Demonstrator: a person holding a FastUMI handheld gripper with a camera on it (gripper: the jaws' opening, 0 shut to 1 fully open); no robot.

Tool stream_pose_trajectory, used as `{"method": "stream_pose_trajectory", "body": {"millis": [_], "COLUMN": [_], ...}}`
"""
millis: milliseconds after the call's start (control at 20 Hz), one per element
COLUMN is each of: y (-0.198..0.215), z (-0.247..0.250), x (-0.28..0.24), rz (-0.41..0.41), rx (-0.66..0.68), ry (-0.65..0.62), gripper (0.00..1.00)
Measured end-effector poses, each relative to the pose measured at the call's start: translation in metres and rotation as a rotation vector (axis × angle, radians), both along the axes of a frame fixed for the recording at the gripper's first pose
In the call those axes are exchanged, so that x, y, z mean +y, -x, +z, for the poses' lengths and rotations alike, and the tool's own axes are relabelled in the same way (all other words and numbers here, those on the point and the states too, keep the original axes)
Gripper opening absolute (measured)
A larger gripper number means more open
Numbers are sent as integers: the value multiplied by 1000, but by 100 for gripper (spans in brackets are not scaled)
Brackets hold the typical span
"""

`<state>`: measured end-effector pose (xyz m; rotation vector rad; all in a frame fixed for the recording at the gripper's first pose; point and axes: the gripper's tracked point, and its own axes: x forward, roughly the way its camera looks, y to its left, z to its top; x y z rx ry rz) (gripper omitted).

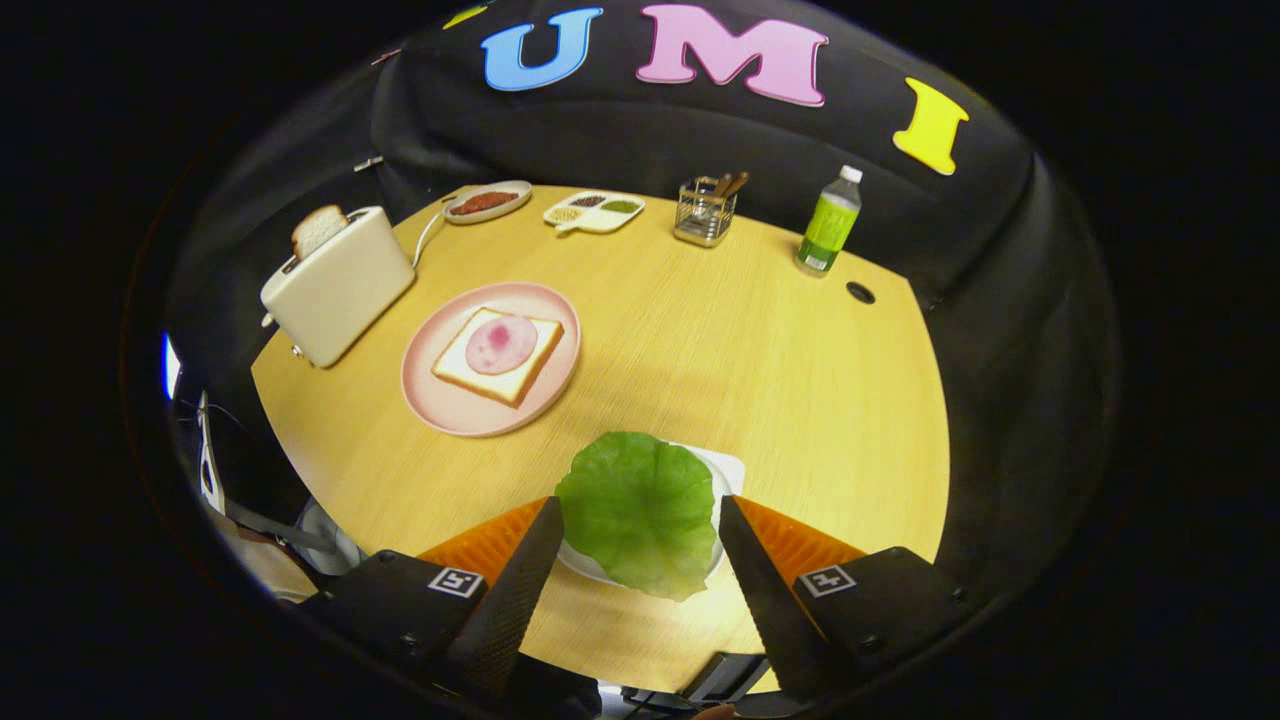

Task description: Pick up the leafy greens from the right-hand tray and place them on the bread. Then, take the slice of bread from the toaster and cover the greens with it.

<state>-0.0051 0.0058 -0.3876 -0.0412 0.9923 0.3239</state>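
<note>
Hand-held gripper [640, 520] wide open – round green lettuce leaf [638, 512] btwn fingers, untouched, on white tray [728, 468], wooden worktop [750, 350].

Beyond the gripper [640, 512]: one toaster [338, 283], two bread slices [318, 229] [498, 356], one plate [490, 358], two dishes [487, 201] [594, 211], one bottle [829, 222], one caddy [705, 211]. Between its spread fingers: one leaf [638, 512], one tray [728, 468].

Bright even overhead light, soft shadows, sharp centre, strong fisheye bending at rim.
</note>
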Motion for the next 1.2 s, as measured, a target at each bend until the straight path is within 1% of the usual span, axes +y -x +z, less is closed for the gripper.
{"method": "stream_pose_trajectory", "body": {"millis": [150, 300, 450, 500, 550, 600, 650, 750, 850, 900, 1000, 1100, 1200], "y": [-4, -2, 3, 8, 5, 9, 9, 9, 9, 10, 11, 4, -2], "z": [-38, -65, -82, -88, -88, -87, -87, -85, -86, -84, -77, -57, -31], "x": [-1, 5, 3, 2, 3, 2, 3, 4, 8, 8, 10, 11, 12], "rz": [17, 21, 50, 62, 51, 45, 45, 44, 47, 43, 7, -42, -55], "rx": [75, 153, 199, 225, 211, 229, 235, 230, 224, 227, 234, 204, 163], "ry": [15, -9, 17, 33, 29, 35, 36, 35, 37, 37, 9, -30, -45], "gripper": [97, 91, 88, 81, 77, 76, 76, 61, 18, 11, 10, 10, 10]}}
